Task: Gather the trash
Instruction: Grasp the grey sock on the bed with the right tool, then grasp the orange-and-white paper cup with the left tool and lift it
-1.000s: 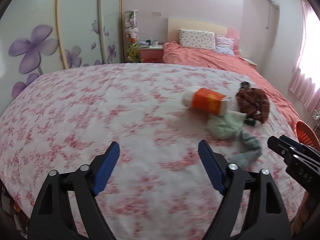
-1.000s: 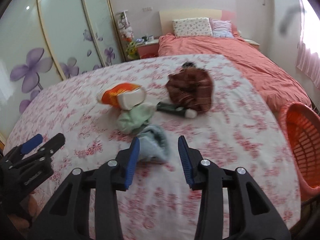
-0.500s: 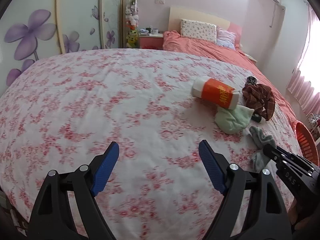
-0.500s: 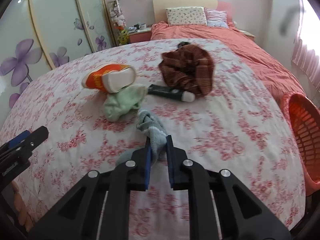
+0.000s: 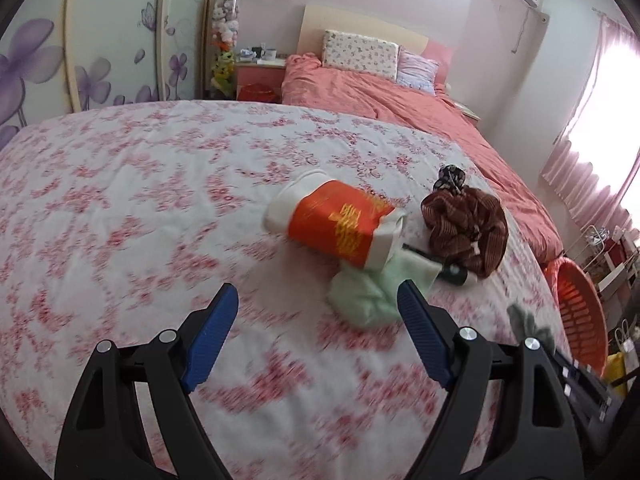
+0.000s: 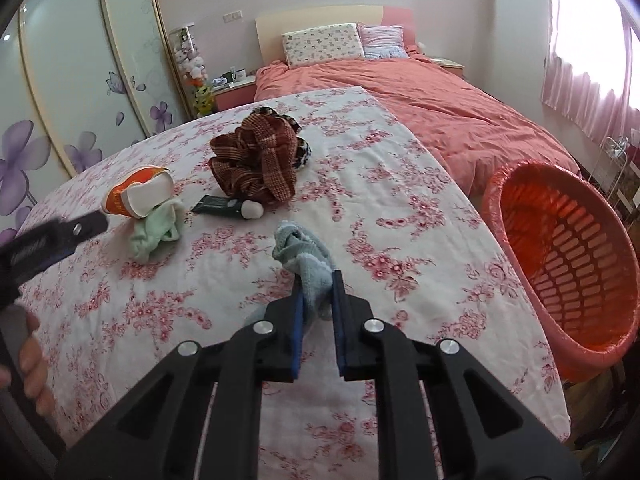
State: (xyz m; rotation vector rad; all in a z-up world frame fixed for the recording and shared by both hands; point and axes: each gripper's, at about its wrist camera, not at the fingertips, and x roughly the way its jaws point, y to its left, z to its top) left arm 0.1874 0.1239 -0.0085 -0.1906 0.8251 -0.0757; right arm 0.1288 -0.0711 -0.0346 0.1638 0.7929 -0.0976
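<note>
Sock [image 6: 304,256] — pinched in right gripper [image 6: 316,312] | basket [image 6: 560,264] at bed edge

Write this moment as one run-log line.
left gripper: open, empty | right gripper: shut on blue-grey cloth | orange basket: right of bed

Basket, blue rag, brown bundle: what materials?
Basket: looks like moulded orange plastic, slightly glossy, with slotted walls; a thin film liner seems to wrap the rim. Blue rag, pinched in the right gripper: soft fuzzy fabric, probably terry or fleece, matte and crumpled. Brown bundle: woven or knit cloth with a striped check, matte, folds visible.
</note>
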